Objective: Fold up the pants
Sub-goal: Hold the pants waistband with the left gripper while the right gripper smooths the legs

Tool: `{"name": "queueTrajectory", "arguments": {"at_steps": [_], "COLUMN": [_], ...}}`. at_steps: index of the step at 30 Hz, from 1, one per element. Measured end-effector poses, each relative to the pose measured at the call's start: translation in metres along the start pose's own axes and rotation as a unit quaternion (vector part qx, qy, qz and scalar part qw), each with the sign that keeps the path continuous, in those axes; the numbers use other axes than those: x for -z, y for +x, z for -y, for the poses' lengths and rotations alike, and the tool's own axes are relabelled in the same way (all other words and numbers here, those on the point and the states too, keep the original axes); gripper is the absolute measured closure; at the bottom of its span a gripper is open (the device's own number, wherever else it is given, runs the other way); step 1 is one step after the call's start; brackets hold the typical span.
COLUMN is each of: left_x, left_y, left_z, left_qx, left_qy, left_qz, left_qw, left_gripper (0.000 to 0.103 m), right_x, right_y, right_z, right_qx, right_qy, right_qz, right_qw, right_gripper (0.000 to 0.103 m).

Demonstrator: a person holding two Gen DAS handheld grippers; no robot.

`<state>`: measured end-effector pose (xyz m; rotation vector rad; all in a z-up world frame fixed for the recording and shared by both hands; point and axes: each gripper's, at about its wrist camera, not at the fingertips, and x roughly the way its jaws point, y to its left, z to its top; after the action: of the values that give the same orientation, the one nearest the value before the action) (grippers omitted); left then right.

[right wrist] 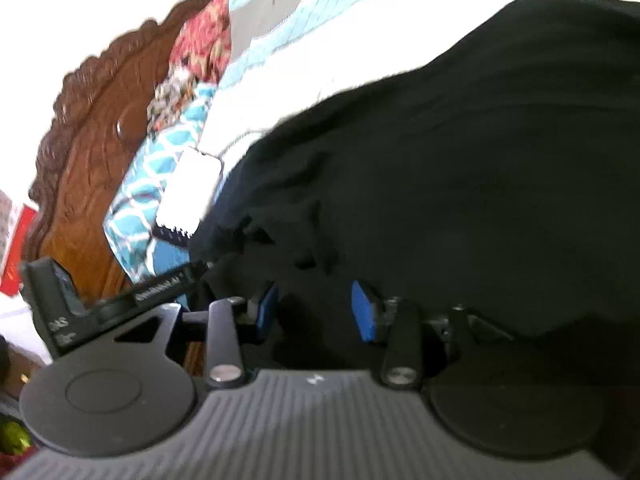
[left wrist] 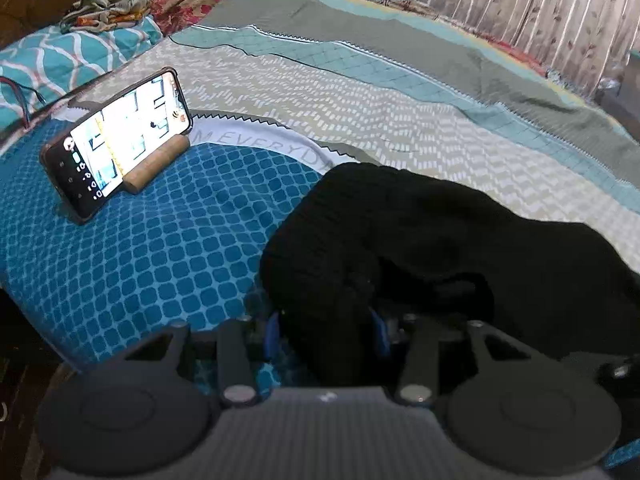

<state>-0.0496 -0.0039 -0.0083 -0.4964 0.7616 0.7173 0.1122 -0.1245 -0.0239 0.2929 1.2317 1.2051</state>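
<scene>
Left wrist view: the left gripper (left wrist: 326, 336) is clamped on a bunched fold of the black knit fabric pants (left wrist: 440, 248). The blue pads (left wrist: 272, 338) are mostly buried in cloth — only slivers show either side of the fold. The pants lie crumpled on the teal-and-grey patterned quilted bedspread (left wrist: 160, 264), spreading from the gripper to the right, where the frame edge cuts them off. Legs and waistband can't be made out; it's all one dark mass. Left of the pants, well apart, a black smartphone with a lit screen (left wrist: 120, 140) leans tilted on a small wooden stand (left wrist: 158, 170). Beyond the pants, a pale curtain with a leaf print (left wrist: 520, 12) runs along the far side of the bed.

Right wrist view: tilted and motion-blurred, with the upper background blown out white. The right gripper (right wrist: 316, 314) holds black pants fabric between its blue pads (right wrist: 364, 314) — the jaws sit moderately apart with cloth filling the gap. The pants fill the frame up and to the right of the gripper. Left of the pants: carved brown wooden headboard (right wrist: 88, 152), and the phone as a white glare.
</scene>
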Motion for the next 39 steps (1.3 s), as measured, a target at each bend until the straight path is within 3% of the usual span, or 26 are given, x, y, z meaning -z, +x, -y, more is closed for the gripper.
{"name": "queueTrajectory", "arguments": {"at_steps": [6,11,19,25,31,35,37,38,39], "left_x": [-0.001,-0.001,-0.001,-0.001,-0.004,-0.014,-0.017,-0.020,-0.022], "left_y": [-0.005,-0.005,-0.005,-0.004,-0.004,-0.001,0.000,-0.002,-0.004], "left_z": [0.014,0.021,0.024,0.025,0.023,0.008,0.002,-0.001,-0.004], "left_qx": [-0.033,-0.050,-0.062,-0.066,-0.059,-0.028,-0.015,-0.005,0.005], "left_qy": [0.021,0.034,0.040,0.046,0.041,0.011,-0.005,-0.017,-0.028], "left_qz": [-0.014,-0.020,-0.021,-0.022,-0.029,-0.056,-0.064,-0.067,-0.067], "left_qw": [0.9991,0.9980,0.9971,0.9965,0.9970,0.9980,0.9978,0.9976,0.9974], "left_gripper": [0.062,0.061,0.060,0.060,0.059,0.059,0.059,0.060,0.060], "right_x": [0.005,0.009,0.010,0.003,-0.006,0.004,0.007,0.005,0.001], "right_y": [-0.008,0.013,0.013,0.002,0.042,0.067,0.076,0.077,0.075], "right_z": [0.000,0.002,0.002,-0.024,-0.062,-0.071,-0.072,-0.072,-0.069], "right_qx": [-0.025,0.011,0.002,-0.023,-0.034,0.002,0.032,0.048,0.054], "right_qy": [-0.010,-0.029,-0.025,-0.099,-0.186,-0.248,-0.277,-0.281,-0.278], "right_qz": [0.012,-0.026,-0.018,0.028,-0.017,-0.042,-0.042,-0.037,-0.031], "right_qw": [1.000,0.999,1.000,0.994,0.982,0.968,0.959,0.958,0.959], "right_gripper": [0.057,0.060,0.062,0.061,0.060,0.046,0.063,0.095,0.095]}}
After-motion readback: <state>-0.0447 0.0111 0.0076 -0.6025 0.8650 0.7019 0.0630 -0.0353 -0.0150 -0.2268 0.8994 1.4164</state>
